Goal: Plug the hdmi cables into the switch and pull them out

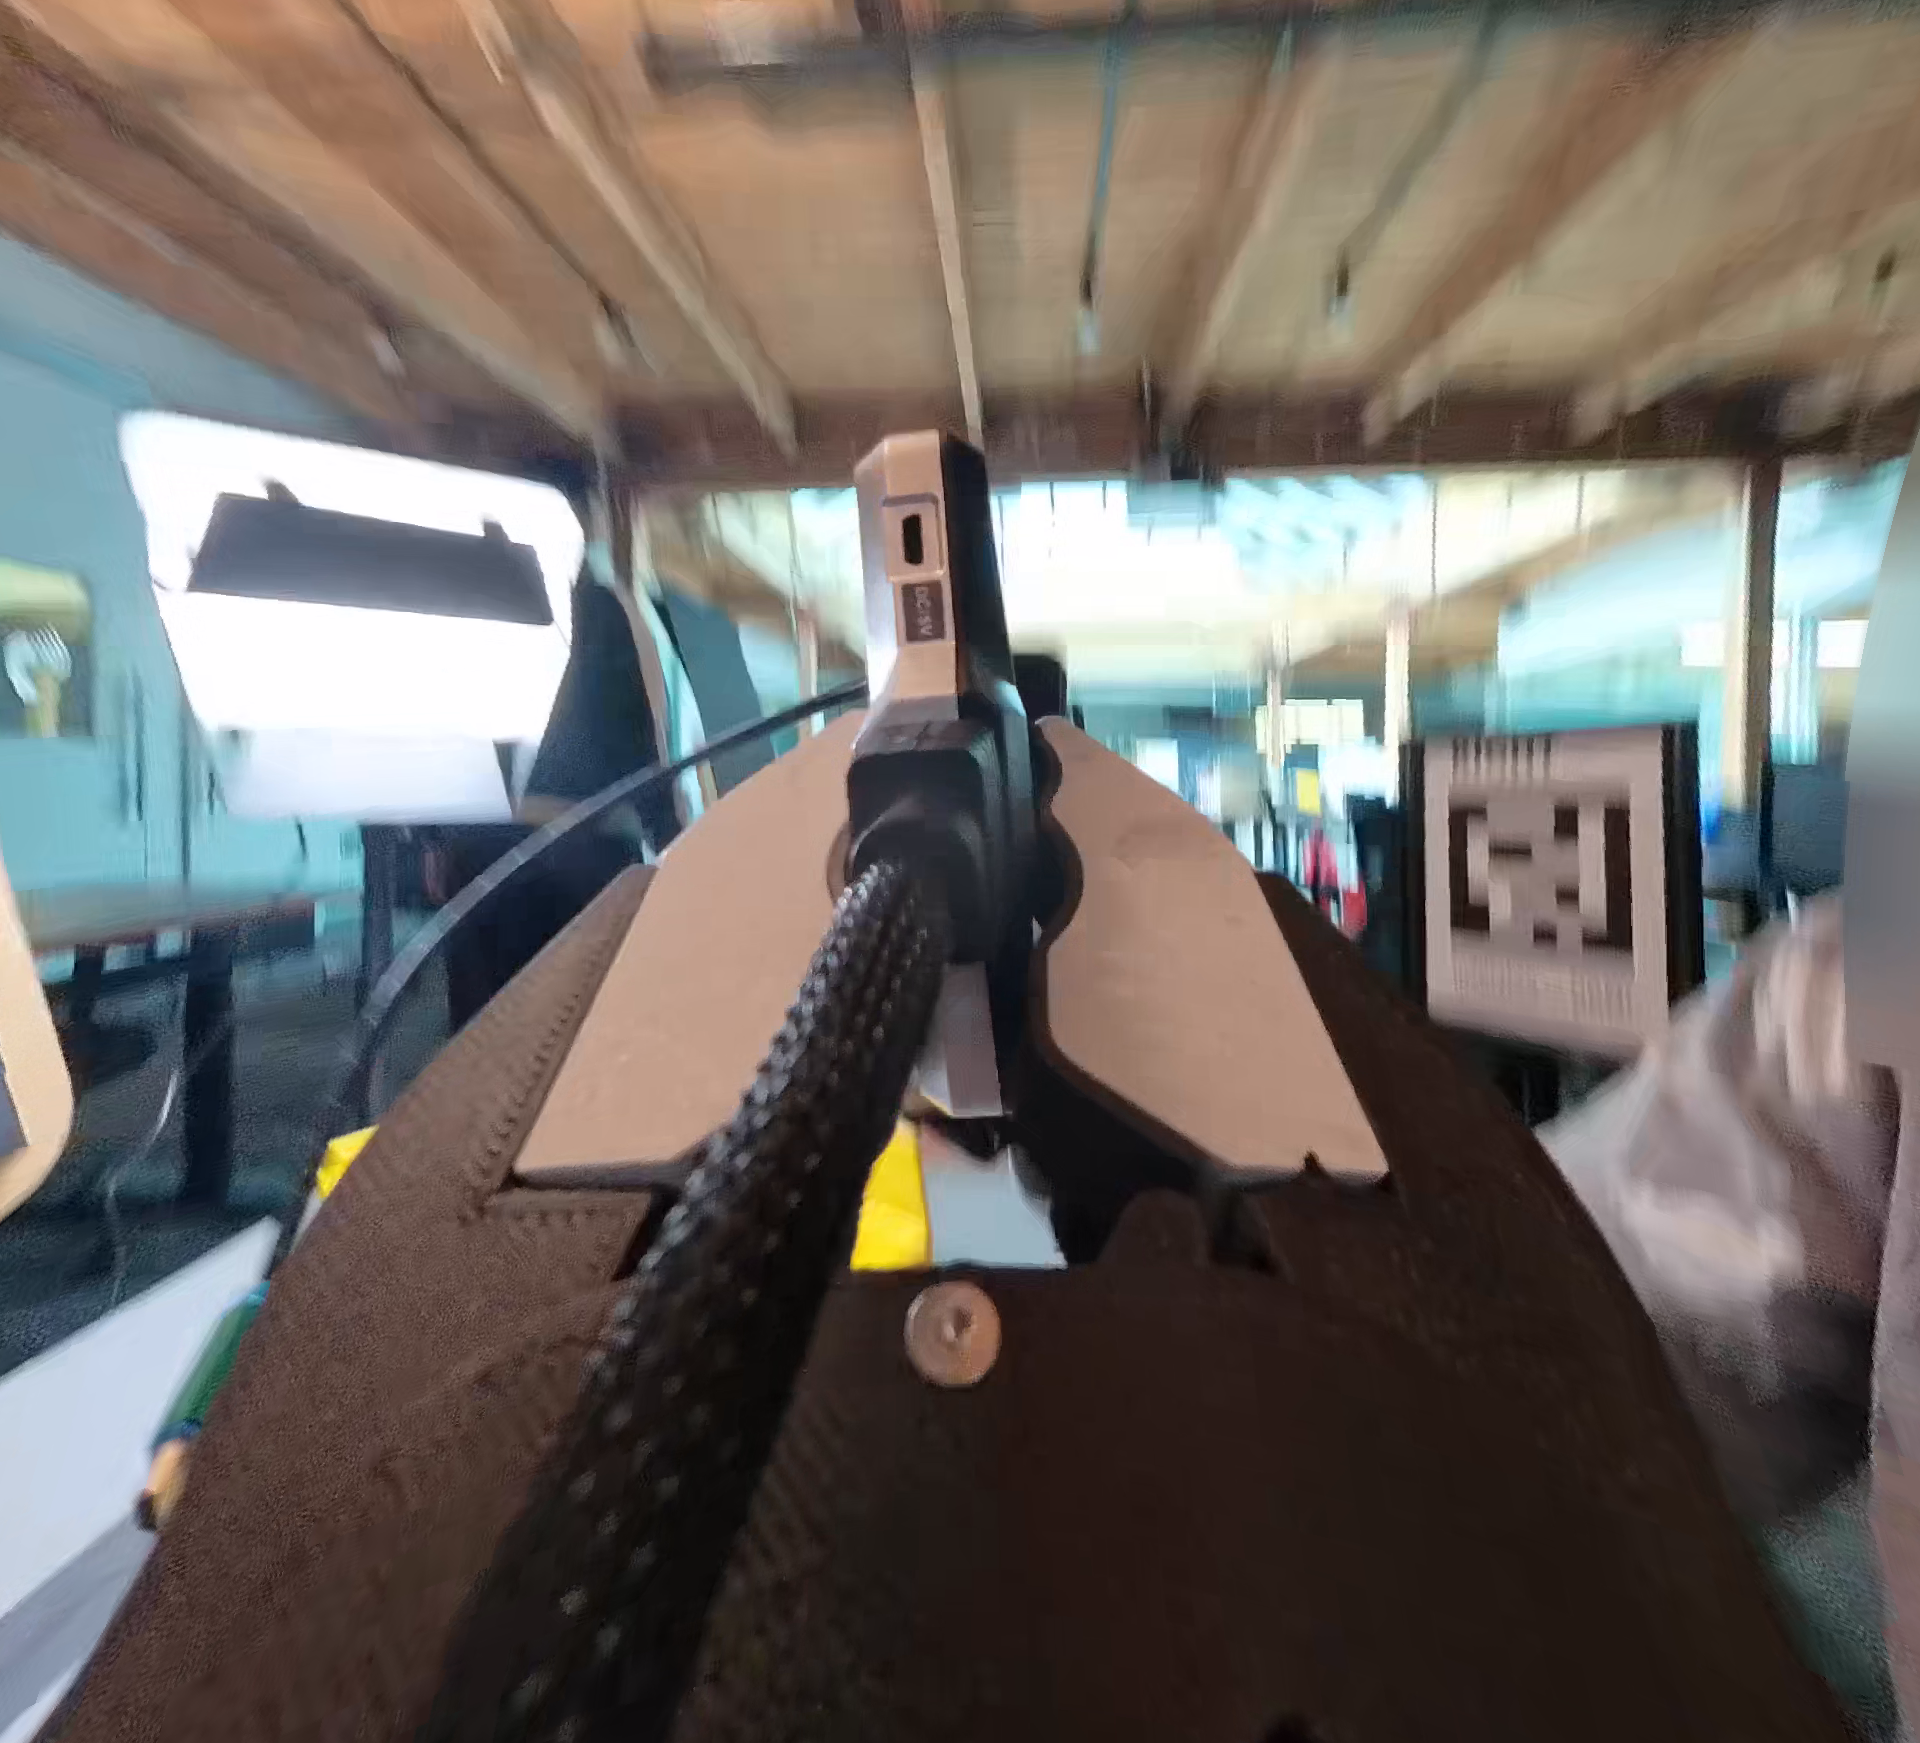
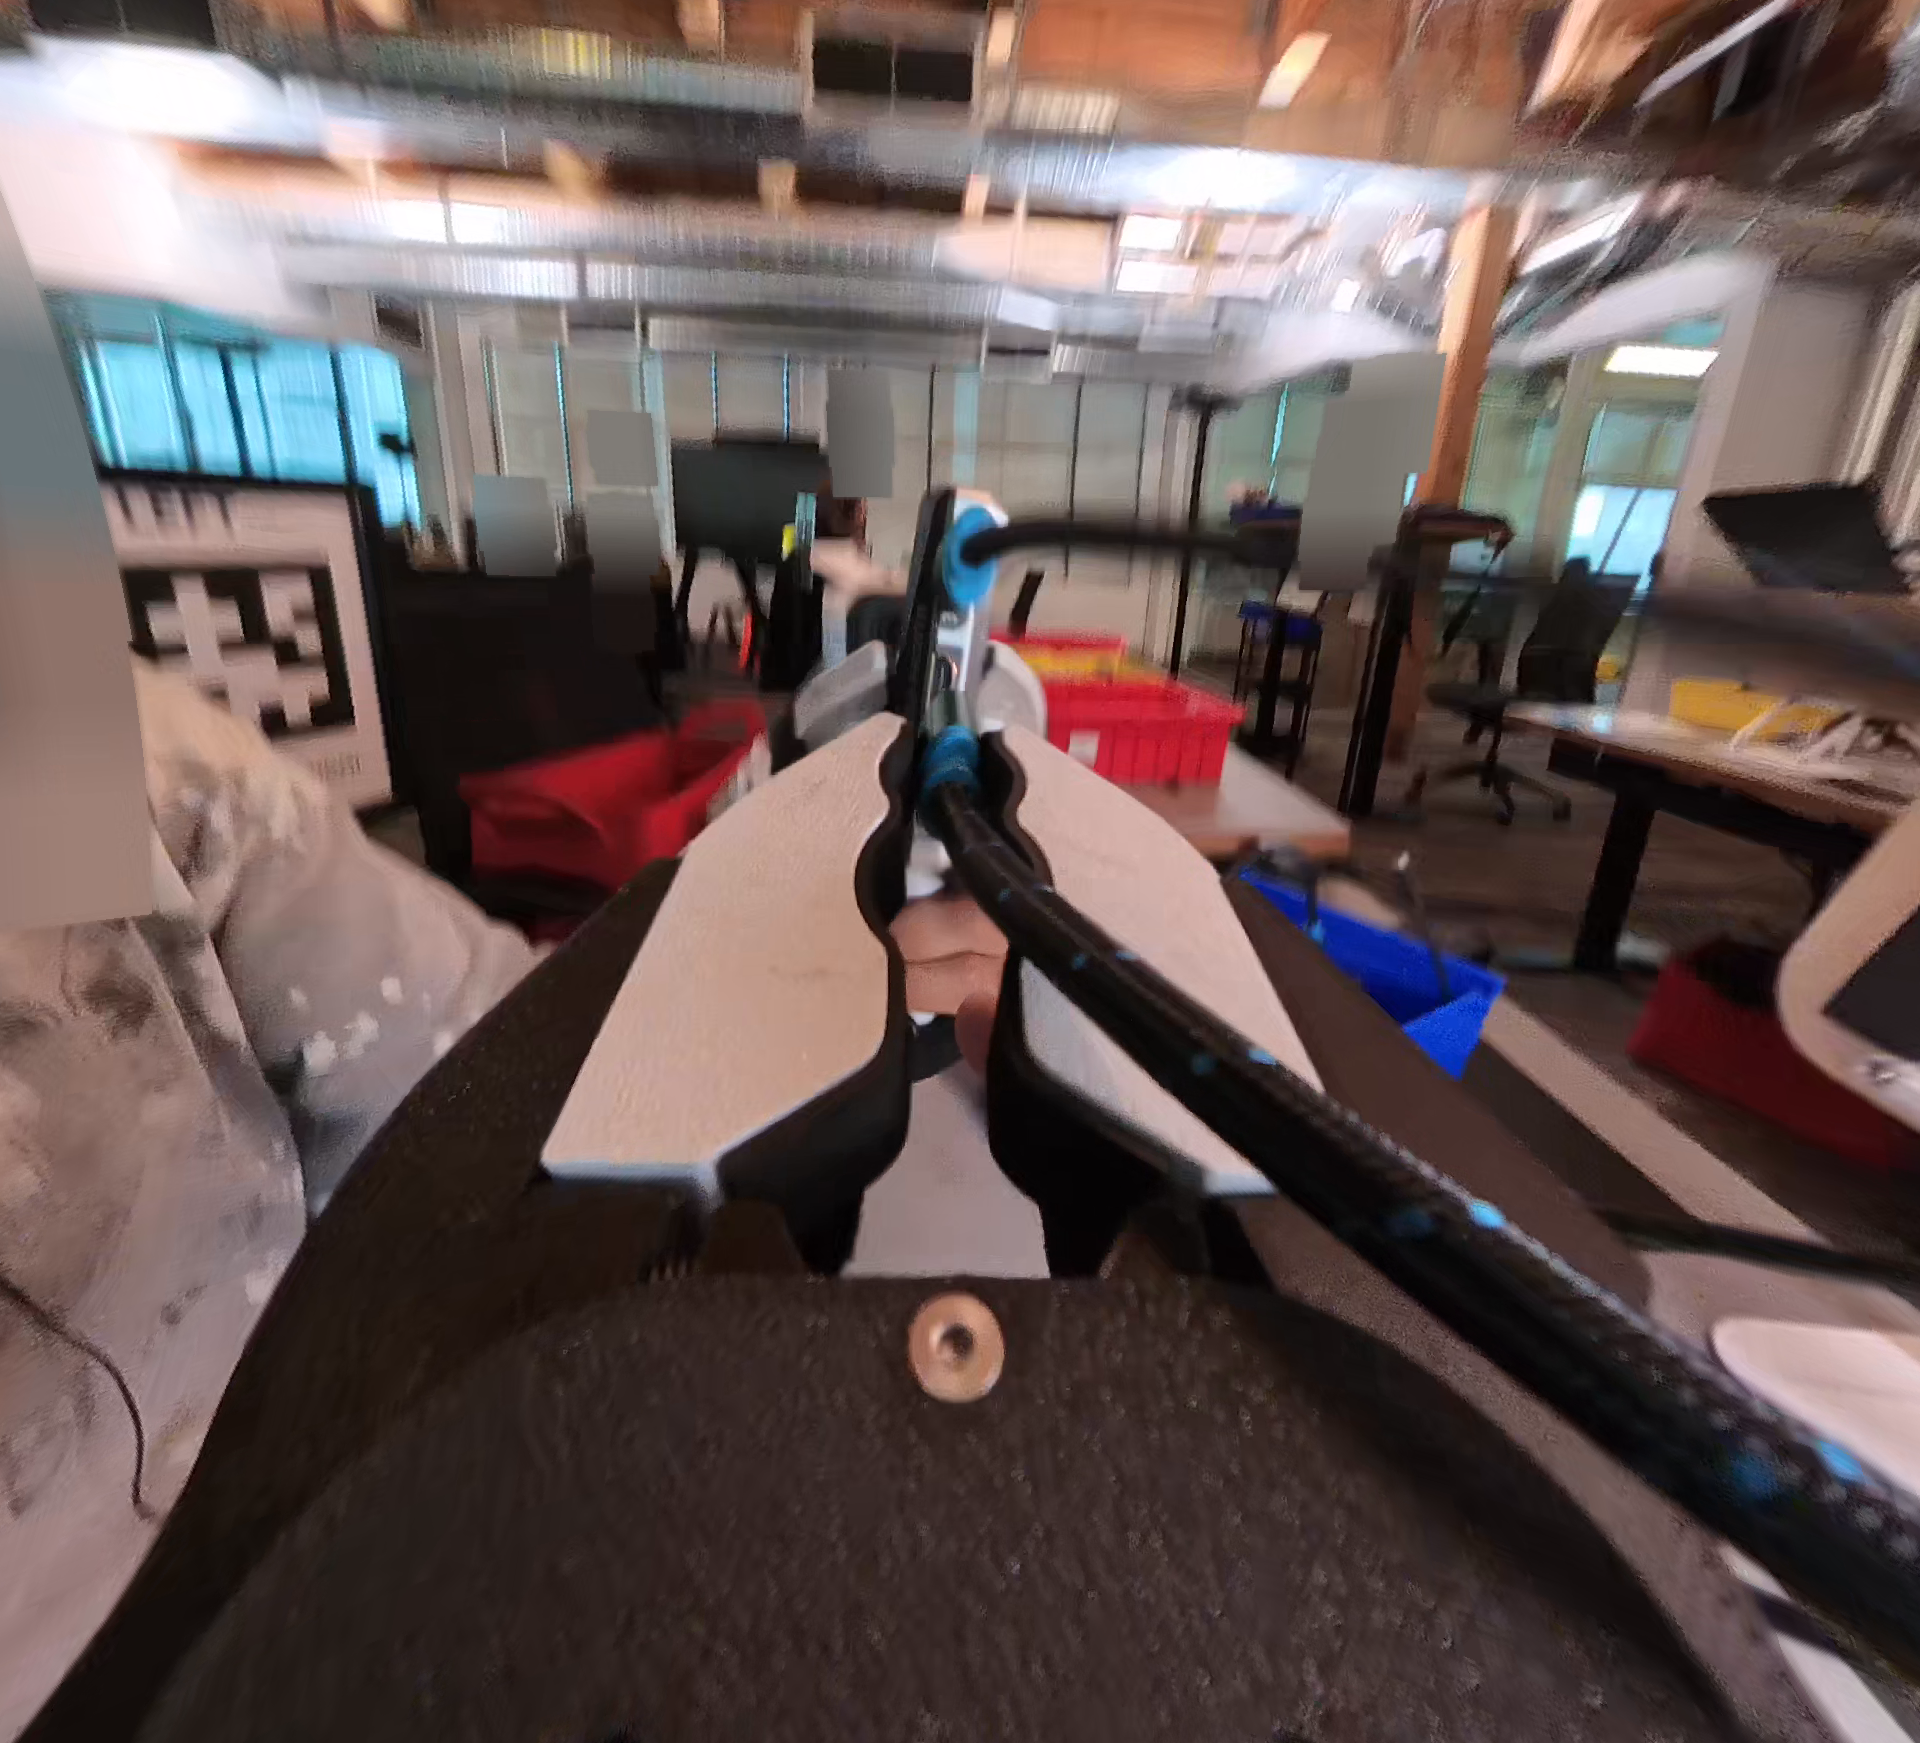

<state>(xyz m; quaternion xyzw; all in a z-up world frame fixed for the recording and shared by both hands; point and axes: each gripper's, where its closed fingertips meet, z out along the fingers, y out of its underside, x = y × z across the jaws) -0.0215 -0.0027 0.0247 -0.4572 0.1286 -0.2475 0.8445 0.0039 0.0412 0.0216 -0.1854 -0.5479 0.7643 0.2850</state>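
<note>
With both wrist views tipped up toward the wooden ceiling and heavily motion-blurred, the action sits right at the fingertips. Left gripper (image 1: 951, 820) has its jaws narrowed onto the silver-and-black switch (image 1: 928, 597), which stands on edge and pokes up past the fingertips, a small port showing on its silver end face. A black plug (image 1: 914, 794) with a black braided cable (image 1: 774, 1163) sits against the switch on the near side, the cable running back toward the camera over the left finger. A thinner black cable (image 1: 582, 820) arcs off to the left behind the fingers.

Right gripper (image 2: 948, 763) has its jaws nearly together, pinching a blue-collared plug (image 2: 951, 758) on a black braided cable with blue flecks (image 2: 1299, 1091) that trails down to the right. Just beyond the tips the switch (image 2: 935, 592) shows edge-on; whether this plug is seated in it I cannot tell. A second blue-collared plug (image 2: 966, 555) sits at its upper end, its black cable going right. A hand (image 2: 951, 966) shows between the fingers lower down. A black-and-white marker board (image 2: 244, 633) stands at left, red bins (image 2: 1132, 722) behind.
</note>
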